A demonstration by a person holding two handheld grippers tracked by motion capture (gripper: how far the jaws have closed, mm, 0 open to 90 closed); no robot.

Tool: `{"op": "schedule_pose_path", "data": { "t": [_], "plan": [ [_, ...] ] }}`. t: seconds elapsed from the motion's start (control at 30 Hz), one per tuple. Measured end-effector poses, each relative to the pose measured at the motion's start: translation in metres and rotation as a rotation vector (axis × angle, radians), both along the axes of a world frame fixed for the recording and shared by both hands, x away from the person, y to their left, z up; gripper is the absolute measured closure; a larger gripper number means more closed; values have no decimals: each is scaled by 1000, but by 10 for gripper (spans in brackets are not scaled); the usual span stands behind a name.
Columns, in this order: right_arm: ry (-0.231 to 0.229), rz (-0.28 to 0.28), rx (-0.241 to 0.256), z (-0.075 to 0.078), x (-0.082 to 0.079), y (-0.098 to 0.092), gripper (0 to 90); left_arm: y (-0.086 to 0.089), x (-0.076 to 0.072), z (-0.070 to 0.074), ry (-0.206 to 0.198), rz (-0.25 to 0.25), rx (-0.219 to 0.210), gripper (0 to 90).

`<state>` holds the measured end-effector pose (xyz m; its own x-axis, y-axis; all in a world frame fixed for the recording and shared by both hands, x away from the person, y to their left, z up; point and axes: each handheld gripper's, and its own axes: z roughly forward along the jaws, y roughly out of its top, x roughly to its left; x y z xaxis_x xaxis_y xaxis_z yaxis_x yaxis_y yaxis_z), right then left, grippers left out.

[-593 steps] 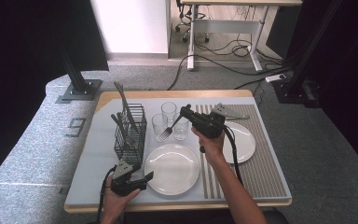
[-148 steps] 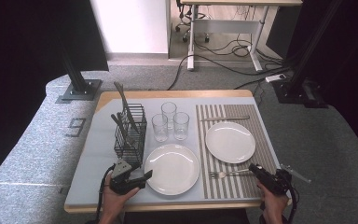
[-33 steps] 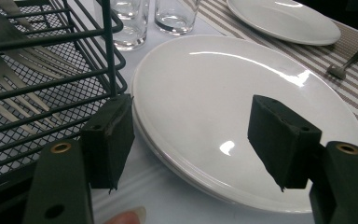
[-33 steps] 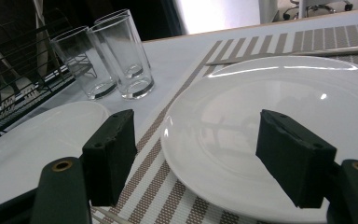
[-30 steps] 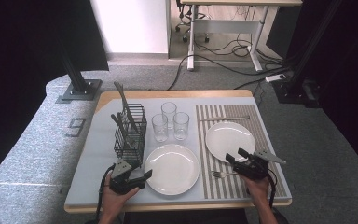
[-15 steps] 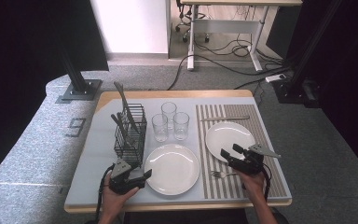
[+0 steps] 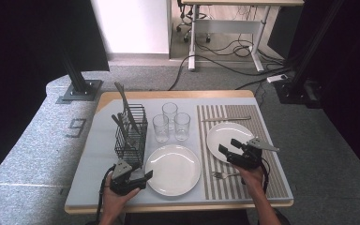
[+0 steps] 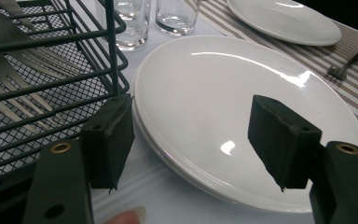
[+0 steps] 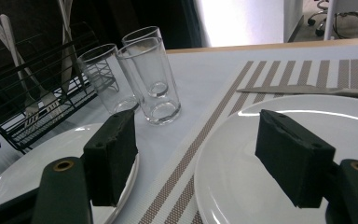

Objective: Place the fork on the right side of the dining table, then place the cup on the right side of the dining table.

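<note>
From above, the right hand-held gripper hovers wide open and empty over the near edge of the right plate, a fork just beside it on the desk. The left hand-held gripper gapes empty over the middle plate. The right gripper view shows glasses beyond the jaws.

- A table is covered by a pale cloth, with a striped mat laid beyond the right jaws.
- A plate is seen between the left jaws; a wire basket stands just beside them.
- Three glasses are set farther off.
- A second plate is seen between the right jaws, with what seems a knife beyond.
- A fork lies near the right jaws.
</note>
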<state>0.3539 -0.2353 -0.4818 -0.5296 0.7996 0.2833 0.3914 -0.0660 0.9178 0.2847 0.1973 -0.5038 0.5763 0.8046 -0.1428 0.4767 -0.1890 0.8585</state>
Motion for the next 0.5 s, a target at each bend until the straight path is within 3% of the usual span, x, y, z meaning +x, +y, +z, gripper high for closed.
{"op": "schedule_pose_path", "data": {
  "t": [0.5],
  "plan": [
    [-9,39,0,11,12,15,287,0,0,0,2,1,2,312]
  ]
}}
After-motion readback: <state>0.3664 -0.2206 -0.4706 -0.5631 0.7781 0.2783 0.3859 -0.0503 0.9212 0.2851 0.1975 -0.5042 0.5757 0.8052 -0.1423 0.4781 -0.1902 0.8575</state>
